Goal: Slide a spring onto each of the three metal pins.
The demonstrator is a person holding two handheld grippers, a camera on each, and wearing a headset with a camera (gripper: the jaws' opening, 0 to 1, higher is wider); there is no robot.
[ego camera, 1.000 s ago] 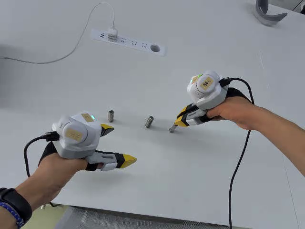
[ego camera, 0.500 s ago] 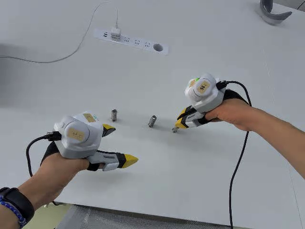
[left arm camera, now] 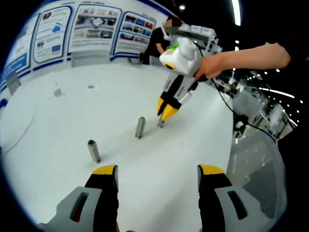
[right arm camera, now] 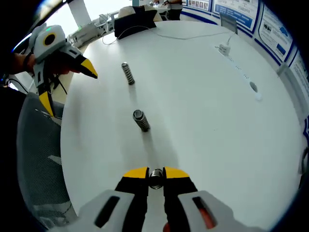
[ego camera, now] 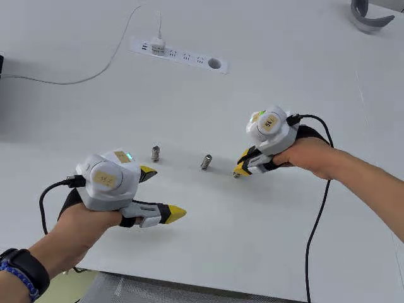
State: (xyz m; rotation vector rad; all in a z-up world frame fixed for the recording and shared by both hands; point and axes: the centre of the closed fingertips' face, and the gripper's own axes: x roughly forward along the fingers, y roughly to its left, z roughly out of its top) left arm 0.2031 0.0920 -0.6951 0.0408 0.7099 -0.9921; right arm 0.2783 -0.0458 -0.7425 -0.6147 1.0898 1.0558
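Observation:
Two metal pins with springs on them stand on the white table: one on the left (ego camera: 155,152) (left arm camera: 93,151) (right arm camera: 127,73) and one in the middle (ego camera: 206,162) (left arm camera: 140,127) (right arm camera: 141,120). To their right, my right gripper (ego camera: 240,169) (left arm camera: 166,110) (right arm camera: 155,173) points down at the table. It is shut on a third spring (ego camera: 236,175) (right arm camera: 155,179), whose lower end is at the table surface. My left gripper (ego camera: 161,192) (left arm camera: 158,171) hovers open near the table's front, with nothing between its yellow tips. It also appears as the left gripper (right arm camera: 67,77) at the upper left of the right gripper view.
A white power strip (ego camera: 180,55) with a plugged cable (ego camera: 113,53) lies at the back. A grey curved object (ego camera: 369,16) sits at the far right corner. The table's front edge (ego camera: 189,287) runs just below my left hand. A black cable (ego camera: 315,214) trails from the right gripper.
My right gripper has tipped more upright and come down slightly, bringing the spring to the table. The left gripper has stayed open and nearly still. The head camera has shifted a little.

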